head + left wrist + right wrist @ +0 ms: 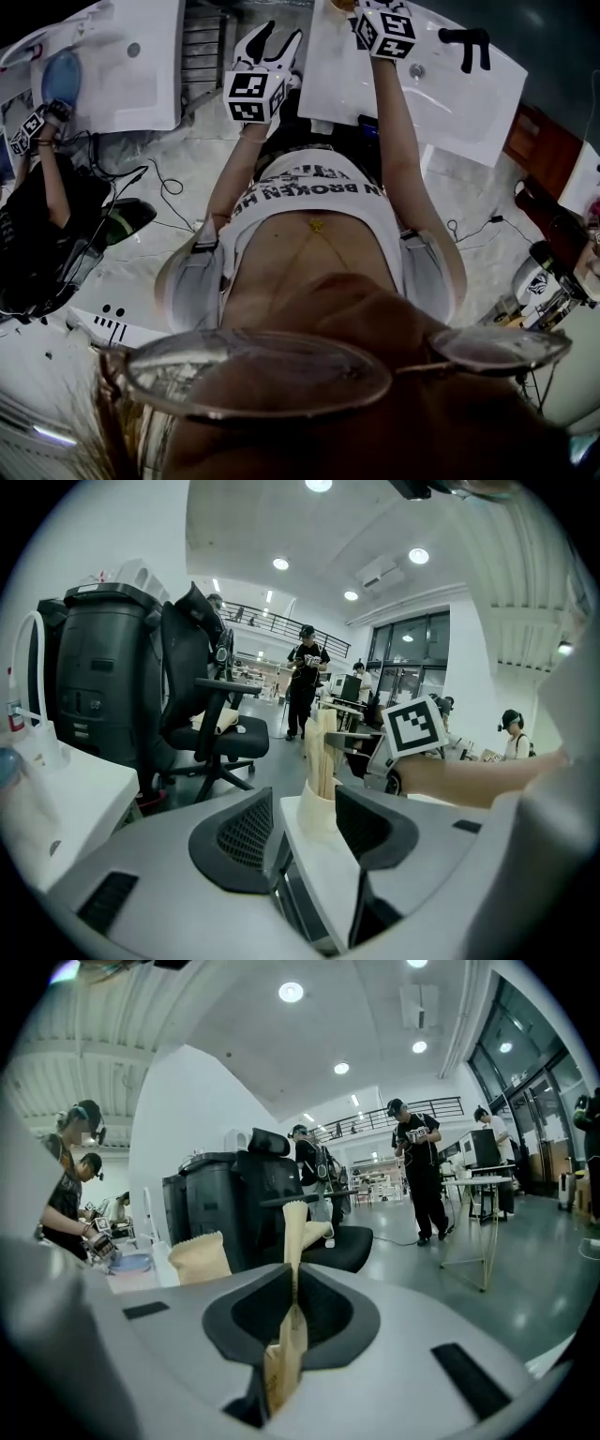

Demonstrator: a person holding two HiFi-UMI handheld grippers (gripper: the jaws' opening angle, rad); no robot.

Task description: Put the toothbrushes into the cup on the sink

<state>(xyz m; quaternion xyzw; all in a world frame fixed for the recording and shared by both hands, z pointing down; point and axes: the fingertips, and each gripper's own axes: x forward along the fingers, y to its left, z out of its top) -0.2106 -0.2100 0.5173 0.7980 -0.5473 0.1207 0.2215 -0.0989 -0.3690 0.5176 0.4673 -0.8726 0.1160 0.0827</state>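
My right gripper (292, 1283) is shut on a thin tan paper-wrapped toothbrush (292, 1241) that stands upright between its jaws. A second, wider tan packet (200, 1257) stands just left of it; what it stands in is hidden. In the head view the right gripper's marker cube (384, 28) is over the white sink (450, 103), near the black faucet (466, 45). My left gripper (269, 42) is by the sink's left edge, shut on a pale paper packet (315, 810). From there I see the right gripper (412, 726) and tan packets (324, 747) ahead. I cannot make out the cup.
A second sink (122, 66) lies to the left, where another person (42, 187) also works with grippers. Cables run over the floor (169, 187). Beyond the sinks stand a black office chair (220, 733), a dark bin (98, 686) and several people (417, 1166).
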